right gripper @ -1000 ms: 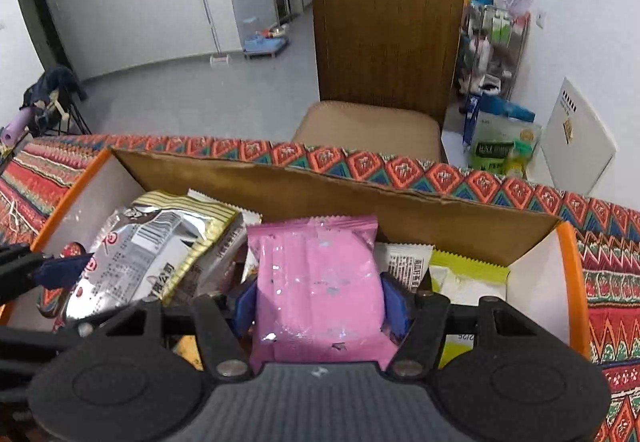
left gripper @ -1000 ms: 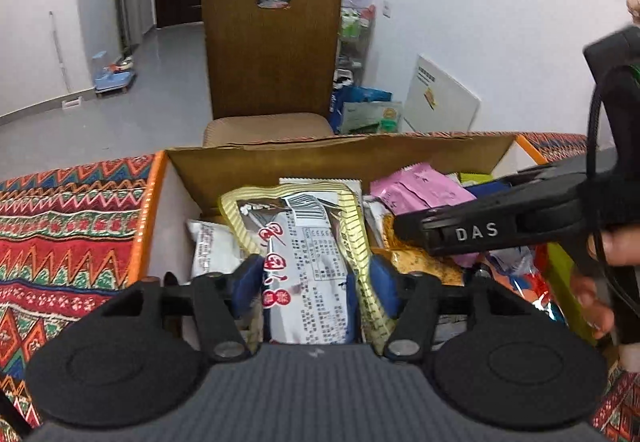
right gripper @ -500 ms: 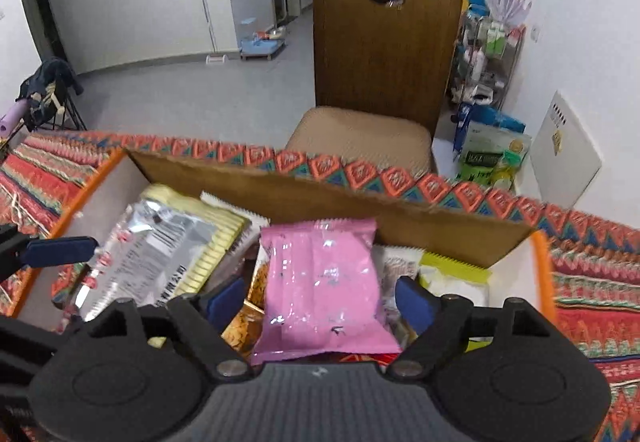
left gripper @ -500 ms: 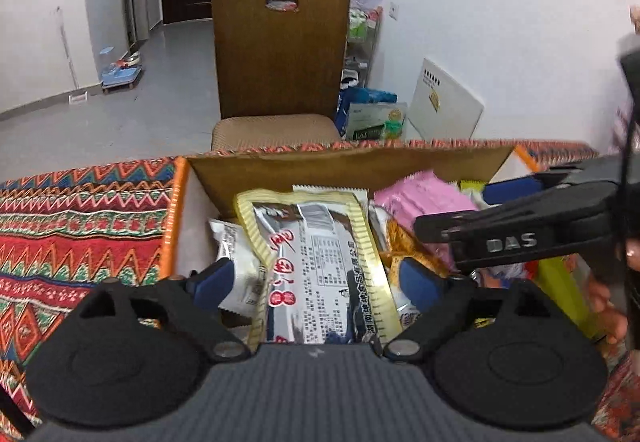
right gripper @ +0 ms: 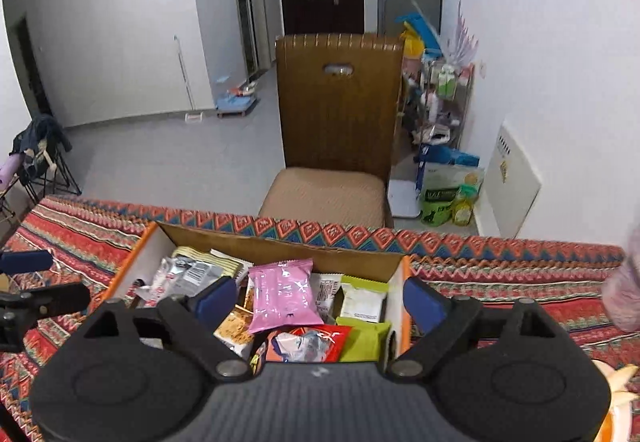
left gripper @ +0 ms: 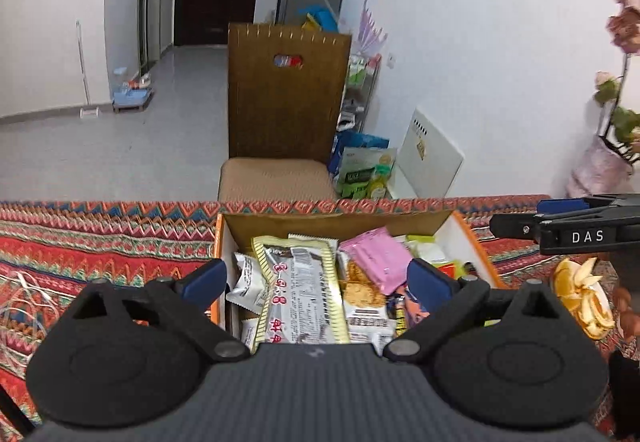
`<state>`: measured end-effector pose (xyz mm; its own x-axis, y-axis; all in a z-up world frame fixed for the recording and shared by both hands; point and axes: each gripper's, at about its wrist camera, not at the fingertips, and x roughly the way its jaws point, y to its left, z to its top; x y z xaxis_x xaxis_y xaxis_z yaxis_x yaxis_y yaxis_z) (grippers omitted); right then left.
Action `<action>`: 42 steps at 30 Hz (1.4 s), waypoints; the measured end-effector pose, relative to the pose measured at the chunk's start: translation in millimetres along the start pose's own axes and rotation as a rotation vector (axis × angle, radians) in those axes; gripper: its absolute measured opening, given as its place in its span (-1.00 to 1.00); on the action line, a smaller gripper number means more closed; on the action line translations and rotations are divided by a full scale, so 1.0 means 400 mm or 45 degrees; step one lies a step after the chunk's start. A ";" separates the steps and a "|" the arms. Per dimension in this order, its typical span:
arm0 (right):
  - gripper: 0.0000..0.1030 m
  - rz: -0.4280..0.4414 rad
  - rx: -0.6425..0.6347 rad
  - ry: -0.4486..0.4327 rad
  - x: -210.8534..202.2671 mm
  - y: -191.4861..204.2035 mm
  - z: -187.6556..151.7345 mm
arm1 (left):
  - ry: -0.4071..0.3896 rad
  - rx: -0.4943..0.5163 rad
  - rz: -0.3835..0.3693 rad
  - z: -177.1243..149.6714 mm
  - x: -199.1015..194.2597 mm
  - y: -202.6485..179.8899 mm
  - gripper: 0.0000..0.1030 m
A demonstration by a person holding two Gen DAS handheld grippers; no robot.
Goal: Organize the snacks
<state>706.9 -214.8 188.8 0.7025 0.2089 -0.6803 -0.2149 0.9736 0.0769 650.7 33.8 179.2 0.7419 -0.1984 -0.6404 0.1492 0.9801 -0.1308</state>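
Observation:
A cardboard box (left gripper: 340,222) with orange side walls sits on the patterned table and holds several snack packets. A gold-edged silver packet (left gripper: 298,294) lies at its left and a pink packet (left gripper: 378,258) in the middle. My left gripper (left gripper: 318,280) is open and empty, raised above the box. In the right wrist view the box (right gripper: 280,246) shows the pink packet (right gripper: 284,294) and the silver packet (right gripper: 188,274) lying inside. My right gripper (right gripper: 320,296) is open and empty, also above the box. It shows at the right edge of the left wrist view (left gripper: 568,230).
A wooden chair (left gripper: 280,146) stands behind the table. The red zigzag tablecloth (left gripper: 80,242) covers the table. Fruit peels (left gripper: 584,294) lie right of the box. White cables (left gripper: 24,290) lie at the left. A pink flower vase (left gripper: 600,166) stands at the far right.
Both grippers opened and let go of their packets, the left the silver one and the right the pink one. Both packets now lie in the box. Both grippers pulled up and back.

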 end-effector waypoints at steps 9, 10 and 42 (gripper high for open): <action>0.80 -0.024 -0.031 -0.127 -0.210 0.019 -0.085 | -0.153 0.014 0.028 -0.069 -0.204 -0.071 0.99; 0.80 -0.027 -0.039 -0.144 -0.231 0.022 -0.106 | -0.173 0.015 0.032 -0.089 -0.223 -0.076 0.99; 0.91 0.028 -0.158 -0.415 -0.710 0.219 -1.064 | -0.451 0.019 0.211 -0.993 -0.752 -0.203 1.00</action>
<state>199.9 -228.1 78.4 0.8724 0.2672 -0.4093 -0.2987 0.9542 -0.0137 155.7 13.4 81.8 0.9361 -0.0268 -0.3507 0.0157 0.9993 -0.0347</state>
